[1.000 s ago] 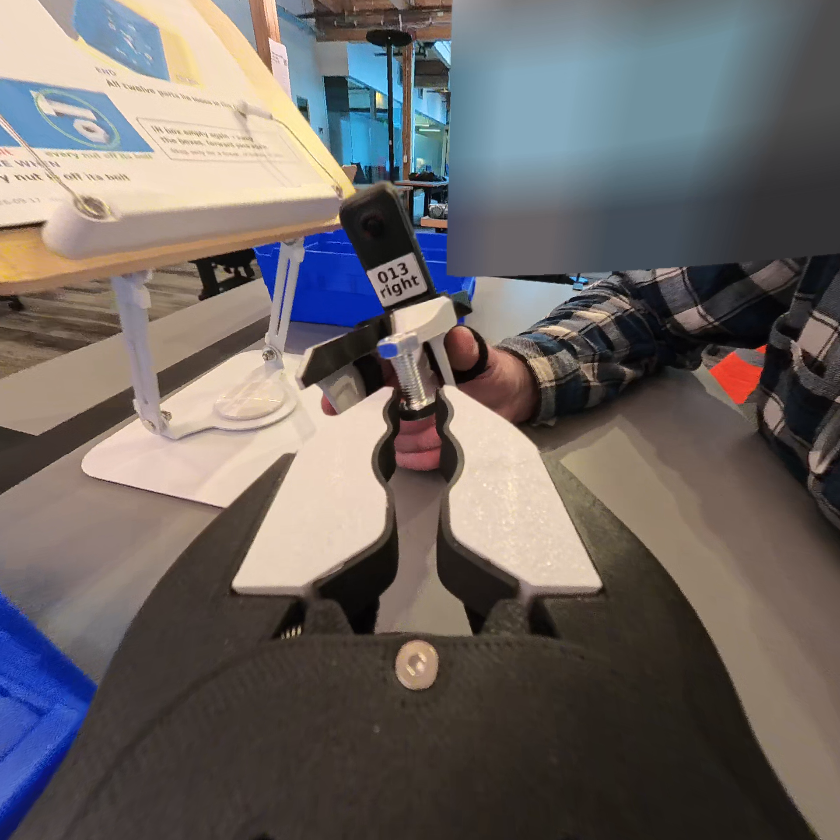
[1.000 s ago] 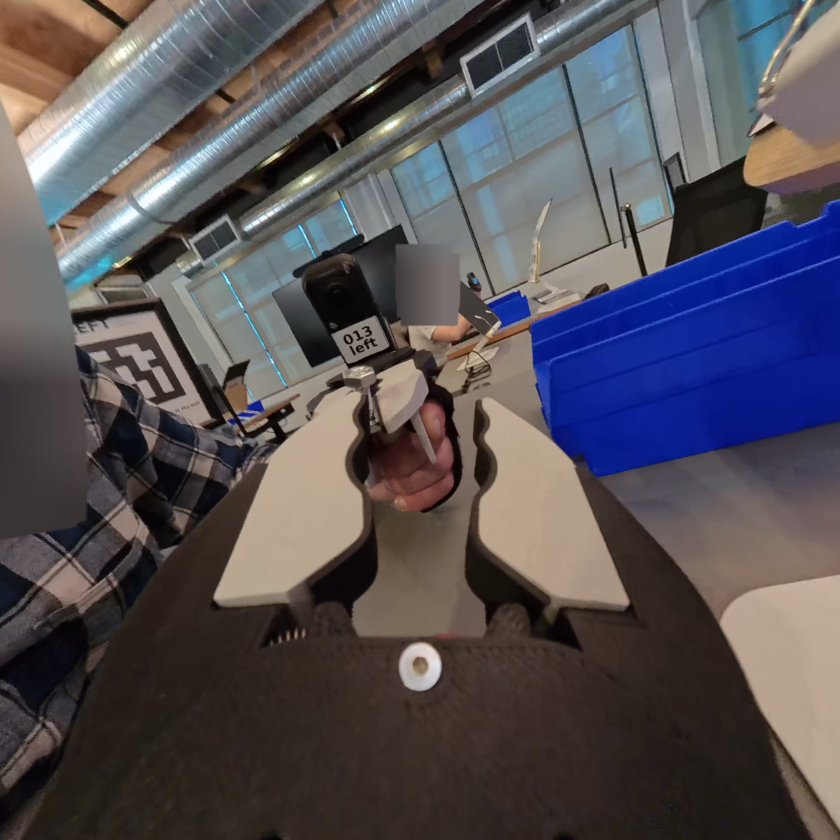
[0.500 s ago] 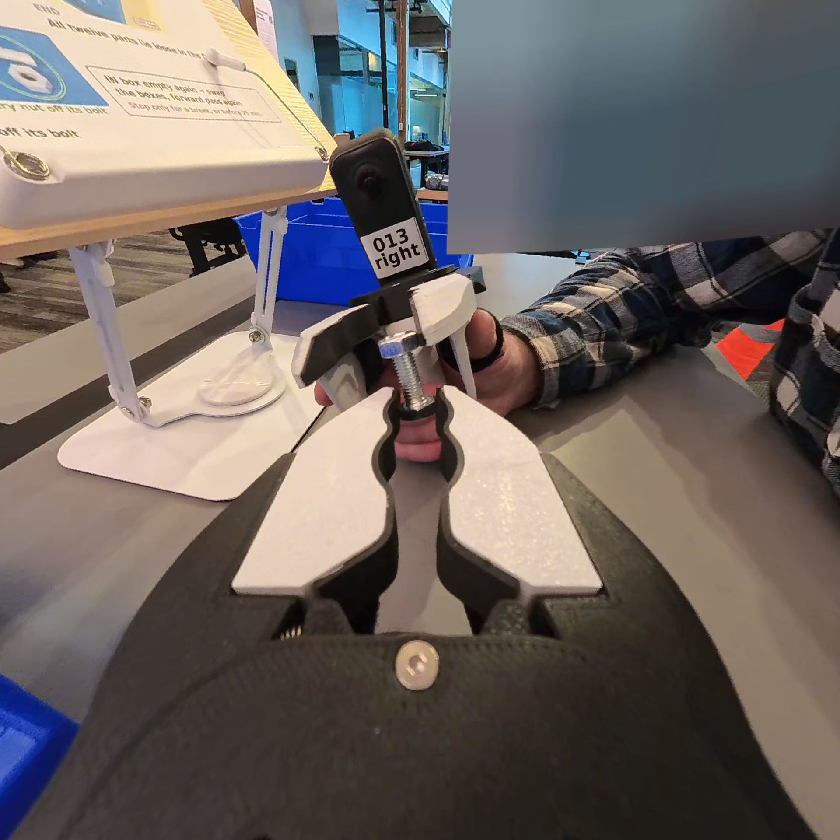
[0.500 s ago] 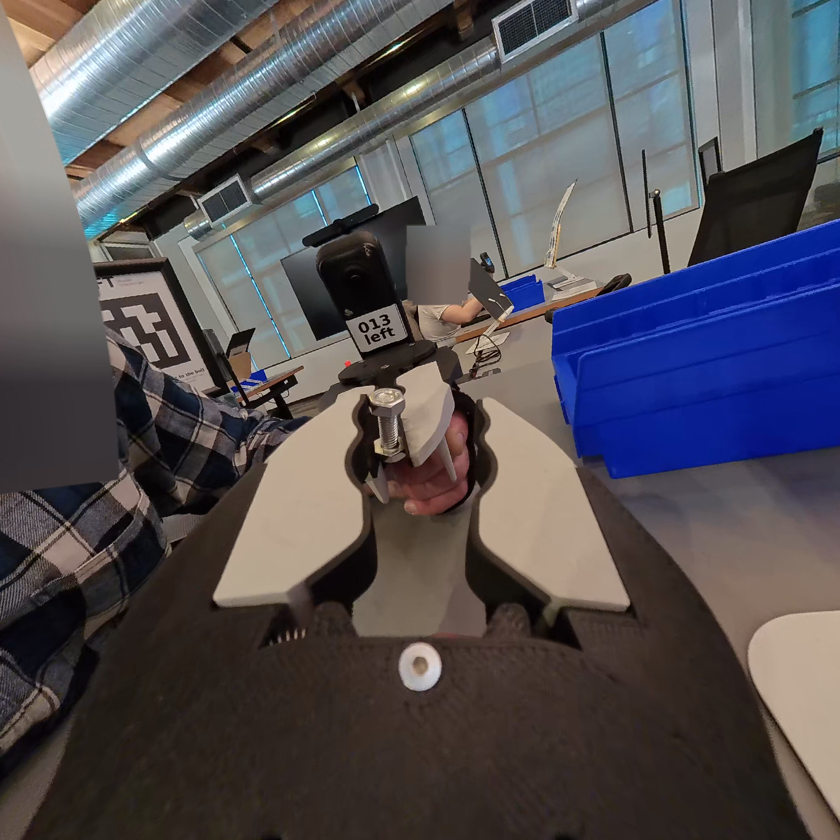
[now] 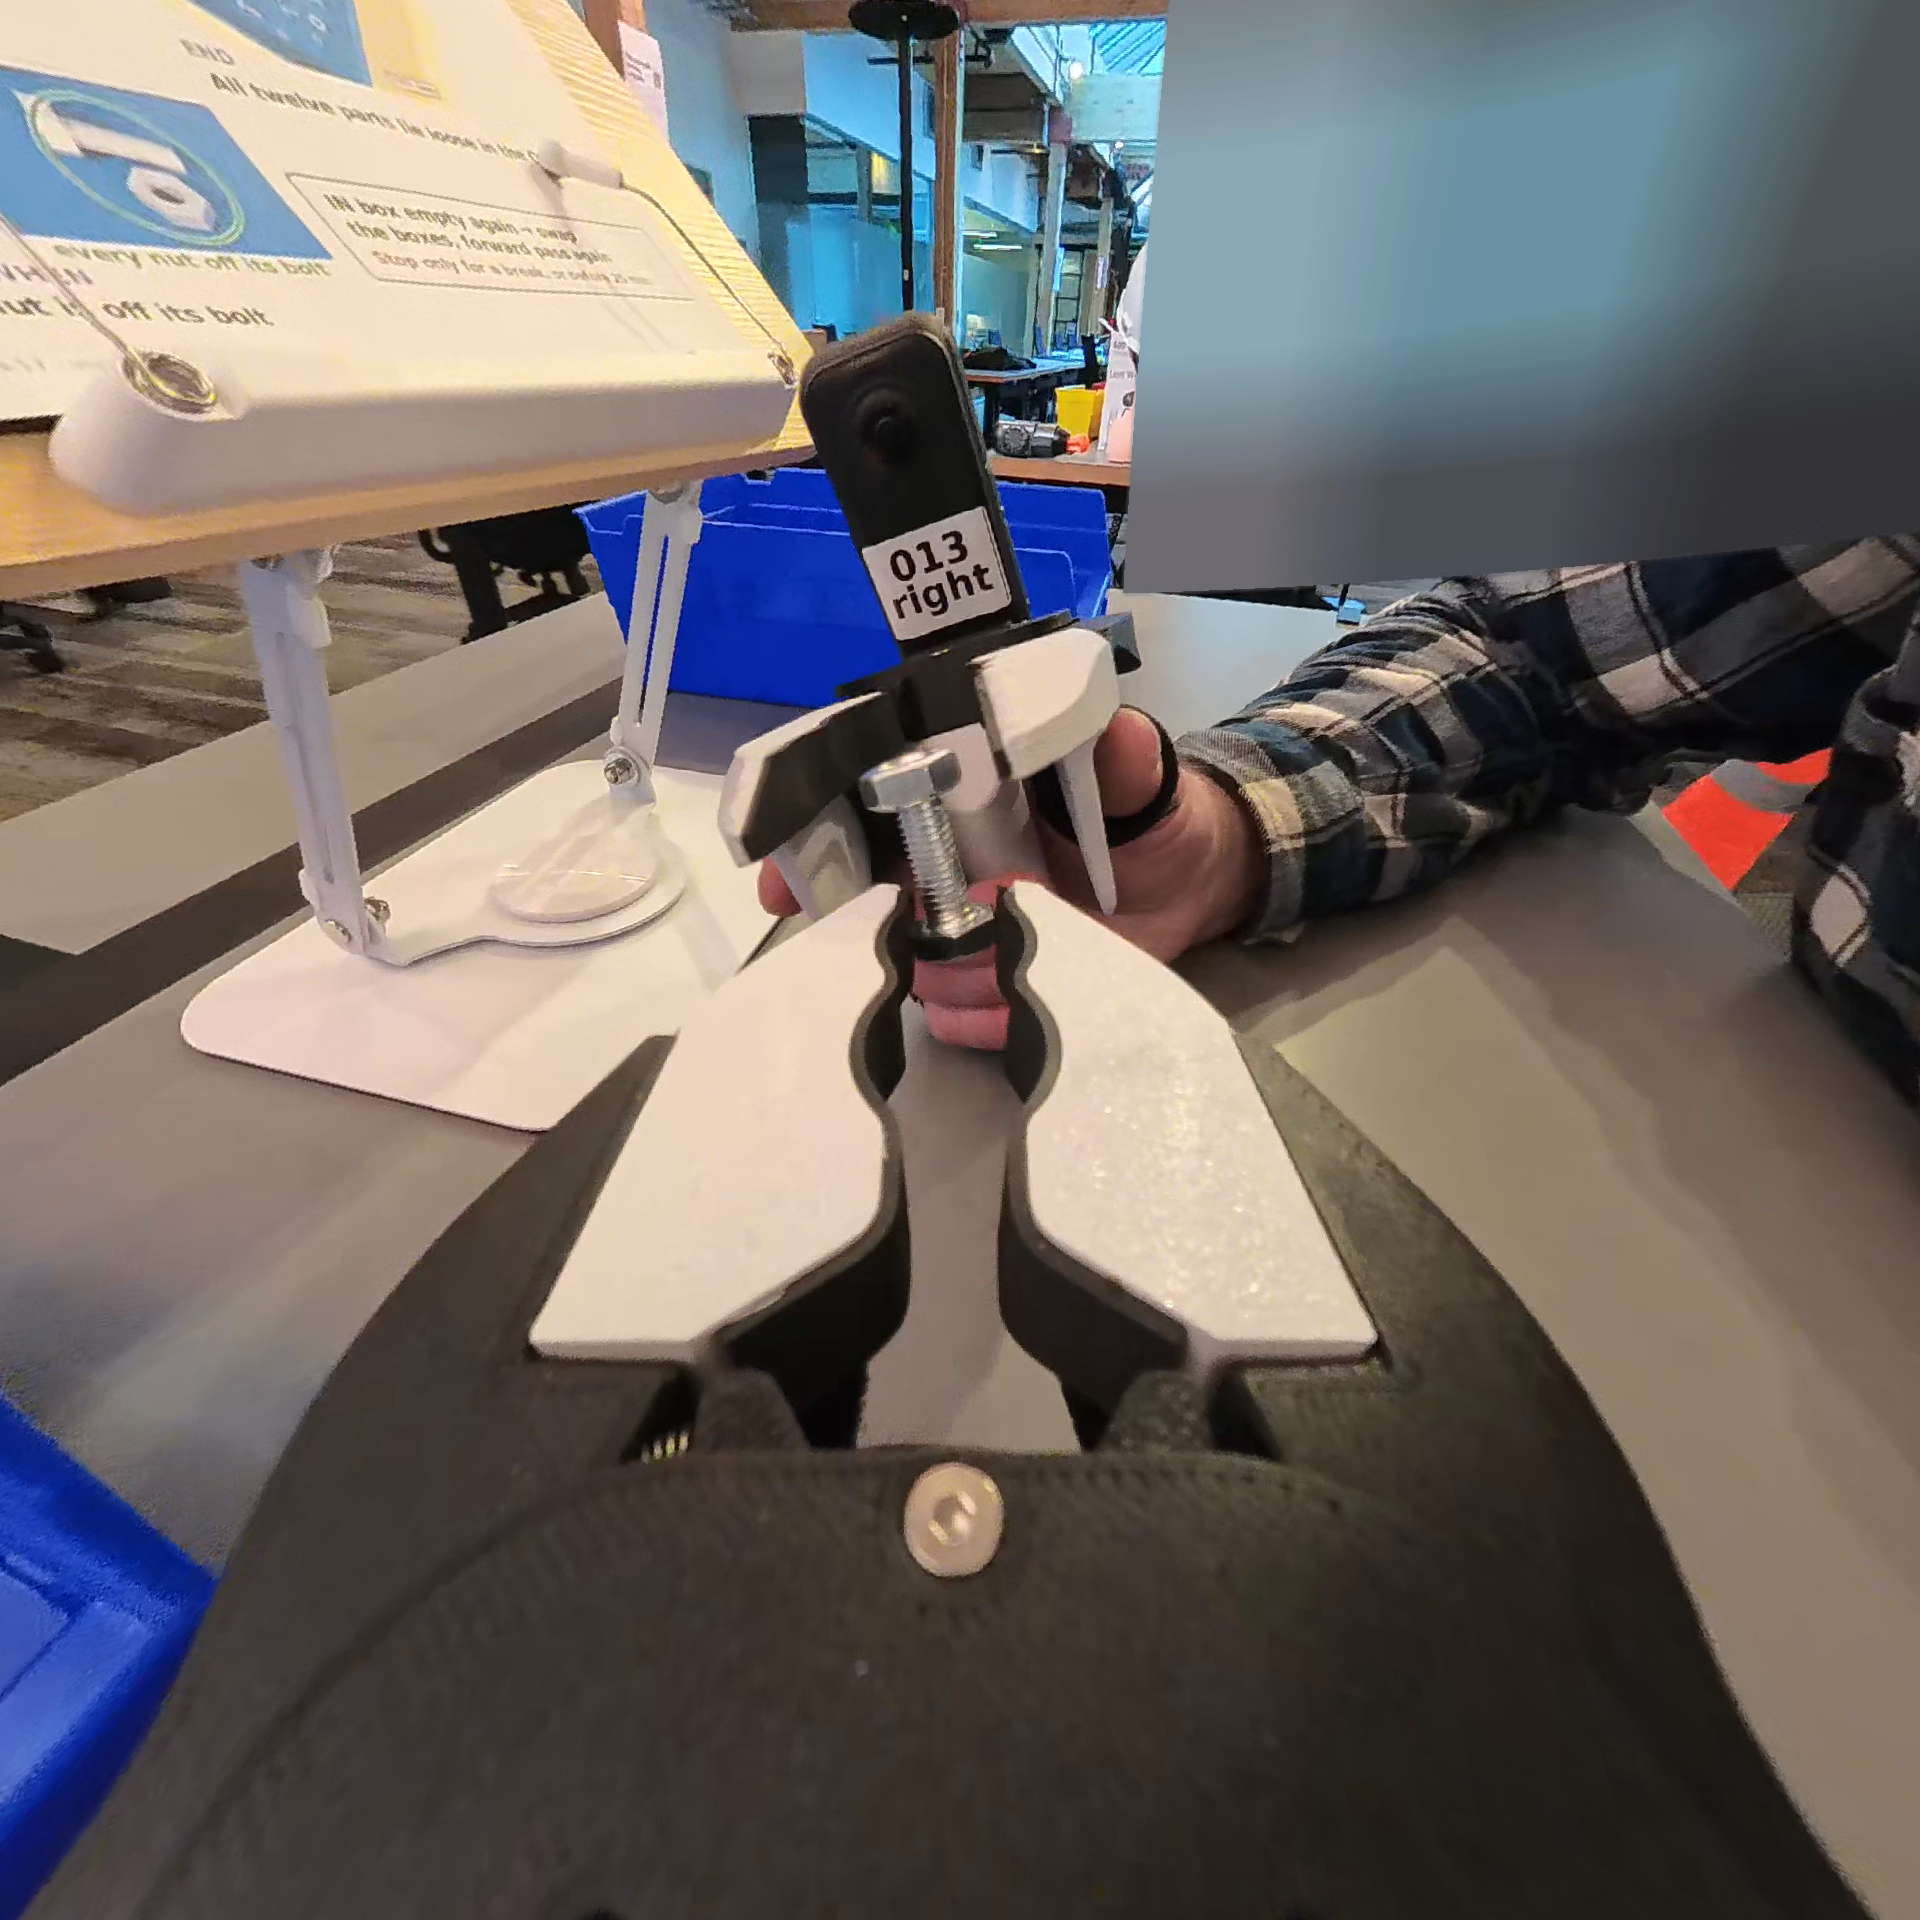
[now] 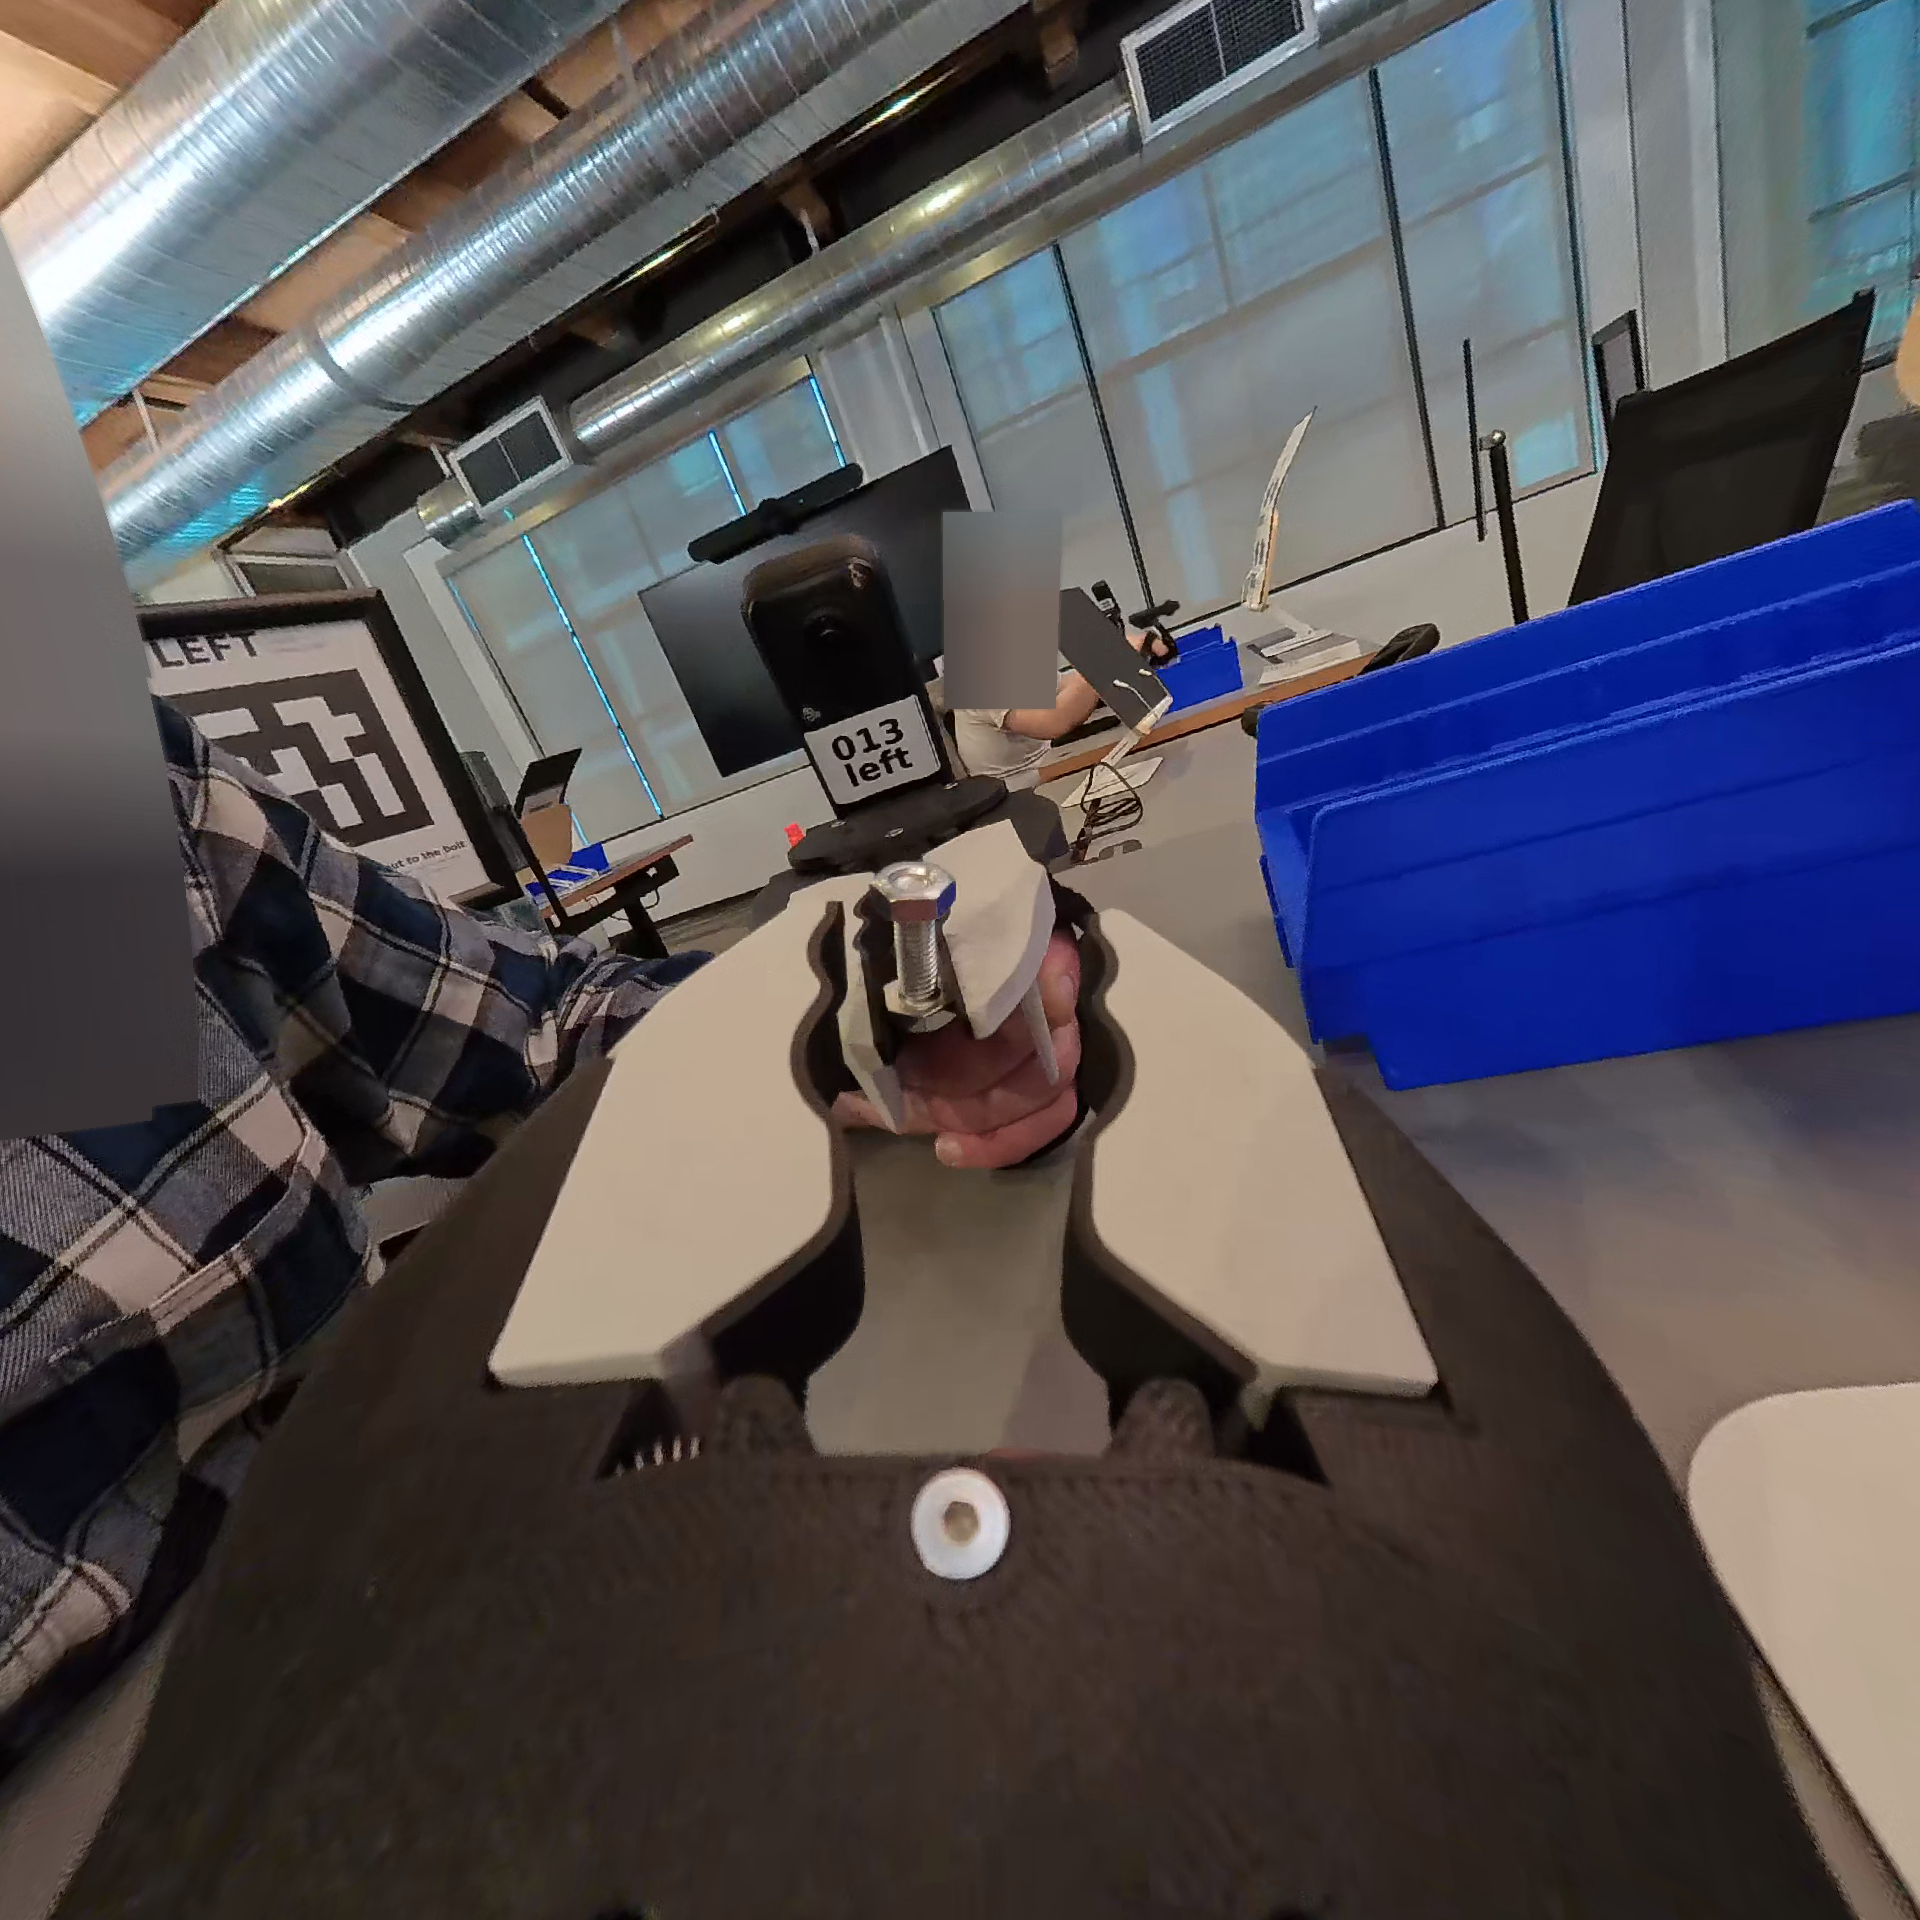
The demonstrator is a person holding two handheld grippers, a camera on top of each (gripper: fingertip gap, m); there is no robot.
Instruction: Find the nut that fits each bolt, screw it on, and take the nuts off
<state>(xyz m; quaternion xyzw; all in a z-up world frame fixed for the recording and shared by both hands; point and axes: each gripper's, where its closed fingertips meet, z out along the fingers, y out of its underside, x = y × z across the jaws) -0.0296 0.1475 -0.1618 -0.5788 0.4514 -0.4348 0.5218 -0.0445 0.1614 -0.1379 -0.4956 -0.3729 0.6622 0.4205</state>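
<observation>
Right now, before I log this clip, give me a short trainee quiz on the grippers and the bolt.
1. True or false: the bolt stands head up.
2. Which gripper is clamped on the nut at the bolt's lower end? A: left gripper. B: right gripper. C: neither.
3. Fill in: the bins are ___ in colour.

Key: 1 true; 2 A (the right gripper's fingers stand apart and press on nothing); 3 blue.
</observation>
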